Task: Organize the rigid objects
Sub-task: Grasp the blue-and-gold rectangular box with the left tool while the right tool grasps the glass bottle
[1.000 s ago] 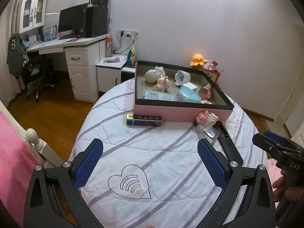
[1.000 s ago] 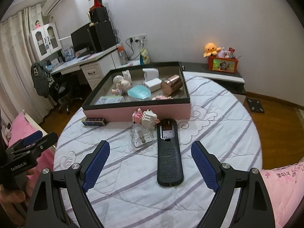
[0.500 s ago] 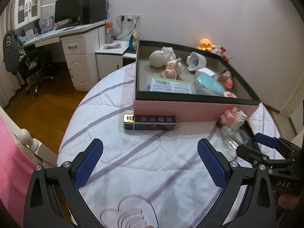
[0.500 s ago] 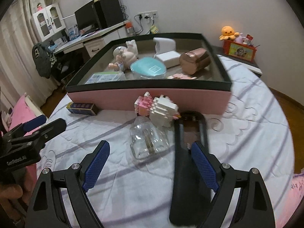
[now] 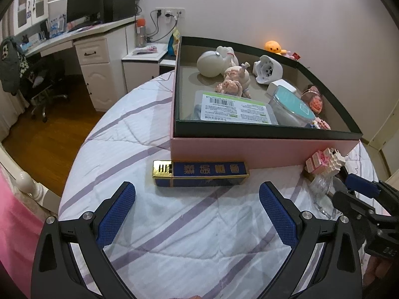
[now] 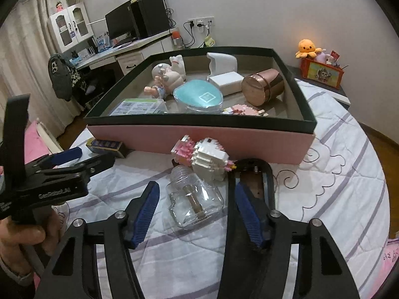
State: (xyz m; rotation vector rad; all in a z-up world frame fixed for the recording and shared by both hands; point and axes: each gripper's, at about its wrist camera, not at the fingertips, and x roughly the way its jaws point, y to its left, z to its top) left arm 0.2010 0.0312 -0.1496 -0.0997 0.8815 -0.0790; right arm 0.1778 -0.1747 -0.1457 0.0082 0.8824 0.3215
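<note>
A pink box (image 5: pixel 224 149) with a dark rim holds several toys and packets on the round bed. A blue and gold carton (image 5: pixel 199 174) lies against the box's front wall, just ahead of my open, empty left gripper (image 5: pixel 197 214). My right gripper (image 6: pixel 197 211) is open, its fingers either side of a clear glass jar (image 6: pixel 195 203) lying on its side. A pink and white brick toy (image 6: pixel 204 155) lies beyond the jar, and a black remote (image 6: pixel 259 179) lies right of it. The box also shows in the right wrist view (image 6: pixel 199 137).
The bed's quilt (image 5: pixel 174 236) drops off at the left to a wood floor. A desk with a monitor (image 5: pixel 84 2) and a chair stand at the back left. An orange plush (image 6: pixel 308 47) sits on a shelf at the back right.
Both grippers have moved forward toward the box. The left one has neared the blue carton. The right one's fingers have narrowed and come around the glass jar.
</note>
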